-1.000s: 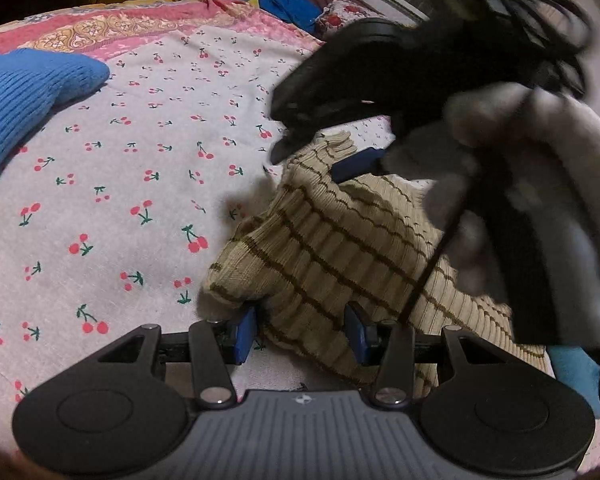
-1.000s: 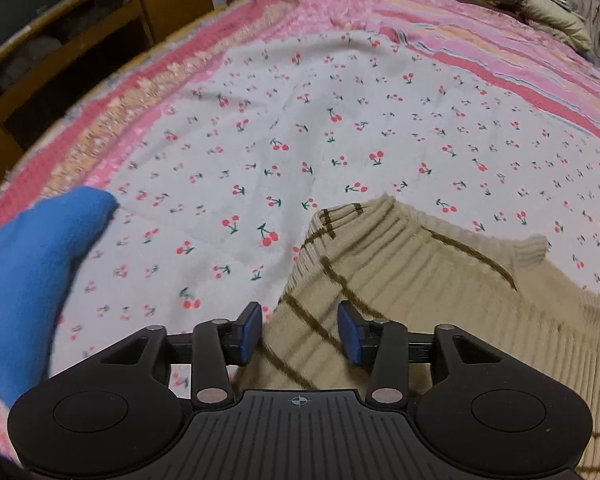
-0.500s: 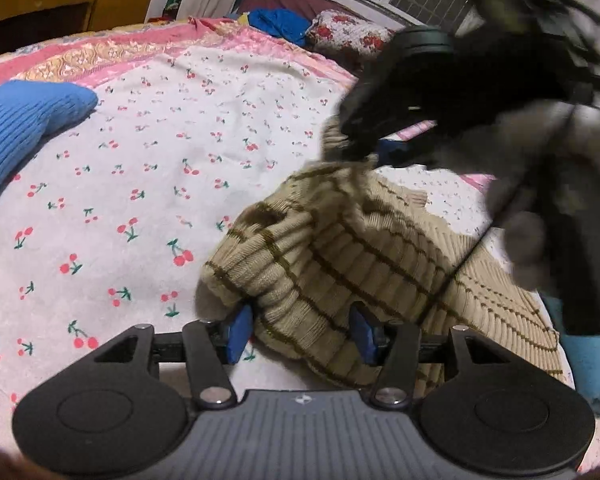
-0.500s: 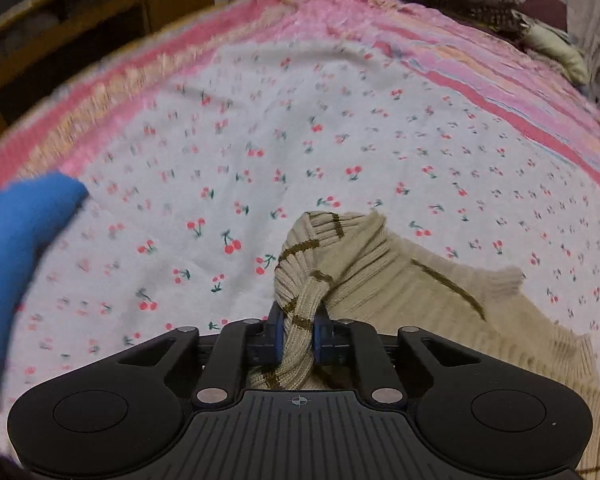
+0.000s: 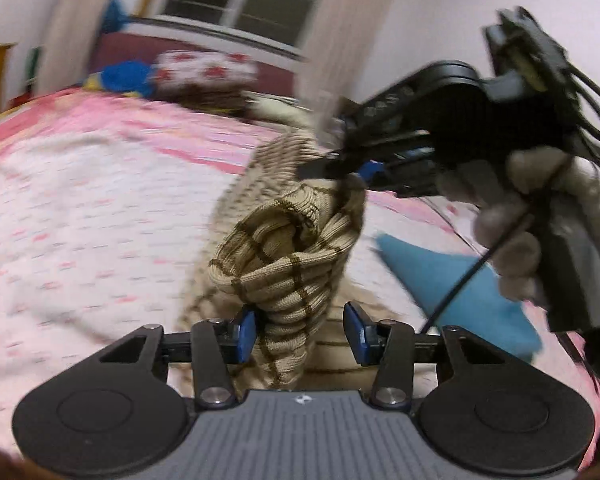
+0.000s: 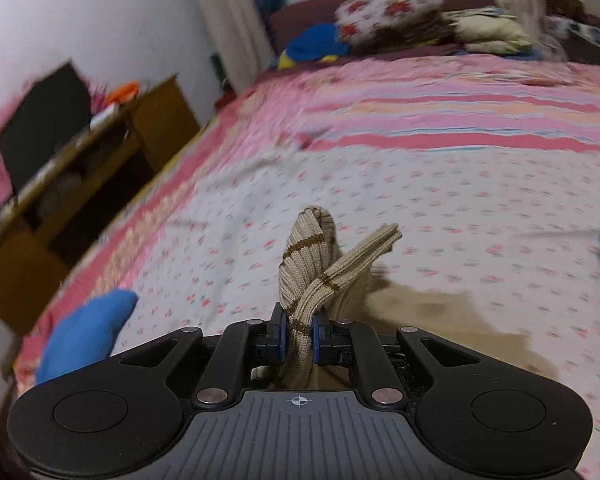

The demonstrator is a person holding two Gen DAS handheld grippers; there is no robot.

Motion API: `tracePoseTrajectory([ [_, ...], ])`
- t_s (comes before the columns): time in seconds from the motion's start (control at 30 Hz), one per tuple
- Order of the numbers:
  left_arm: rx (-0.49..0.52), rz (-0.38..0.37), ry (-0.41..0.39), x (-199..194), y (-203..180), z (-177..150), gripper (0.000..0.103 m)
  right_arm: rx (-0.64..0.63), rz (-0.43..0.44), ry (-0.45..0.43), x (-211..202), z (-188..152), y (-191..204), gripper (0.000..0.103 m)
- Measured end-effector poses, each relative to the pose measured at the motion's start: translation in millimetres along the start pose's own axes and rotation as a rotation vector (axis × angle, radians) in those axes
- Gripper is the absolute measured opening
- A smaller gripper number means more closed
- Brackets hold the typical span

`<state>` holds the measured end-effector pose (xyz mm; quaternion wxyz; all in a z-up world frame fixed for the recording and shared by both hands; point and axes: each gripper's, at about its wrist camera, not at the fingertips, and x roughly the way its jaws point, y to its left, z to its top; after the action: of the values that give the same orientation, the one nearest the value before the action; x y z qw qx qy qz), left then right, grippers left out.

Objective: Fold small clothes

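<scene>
**Above the bedspread: ribbed sweater pinched and lifted**

Between your right gripper's (image 6: 299, 338) blue pads sits a bunched fold of the beige ribbed sweater (image 6: 304, 276), clamped tight with the pads pressed onto the knit from both sides. Two tongues of the fabric stand up just past the fingertips, each crossed by a brown stripe, while the rest of the garment trails down to the right onto the cherry-print bedspread (image 6: 440, 200).

Your left gripper (image 5: 300, 330) has its fingers spread wide. The sweater hangs down between them, touching the left pad and clear of the right one, so nothing is gripped there.

Beyond that, the left view shows your gloved right hand (image 5: 540, 216) holding the other tool high, with the knit dangling from its tip.

A blue garment (image 6: 86, 330) lies near the bed's left edge. A teal cloth (image 5: 452, 292) lies toward its right side. Pillows (image 6: 388, 8) are piled at the far end.
</scene>
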<state>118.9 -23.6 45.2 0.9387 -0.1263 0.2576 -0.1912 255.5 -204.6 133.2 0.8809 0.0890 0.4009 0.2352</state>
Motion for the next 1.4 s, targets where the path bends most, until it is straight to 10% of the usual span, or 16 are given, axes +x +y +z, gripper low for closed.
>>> tracePoseTrajectory([
  [0.43,0.264,-0.053,0.217,36,-65,-46,0.05,0.228,-0.116,0.081,-6,-70,-126,0.019],
  [0.73,0.226,-0.081,0.214,-6,-49,-42,0.051,0.058,-0.09,-0.091,-75,-94,-80,0.019],
  [0.93,0.194,-0.012,0.194,-18,-29,-44,0.051,-0.035,0.004,-0.006,-40,-100,-51,0.019],
  [1.17,0.141,0.029,0.199,-11,-8,-41,0.051,-0.033,-0.135,0.176,-16,-139,-68,0.006],
  [1.4,0.146,0.106,0.234,13,-2,-36,0.051,-0.059,-0.162,0.18,-23,-156,-66,0.005],
])
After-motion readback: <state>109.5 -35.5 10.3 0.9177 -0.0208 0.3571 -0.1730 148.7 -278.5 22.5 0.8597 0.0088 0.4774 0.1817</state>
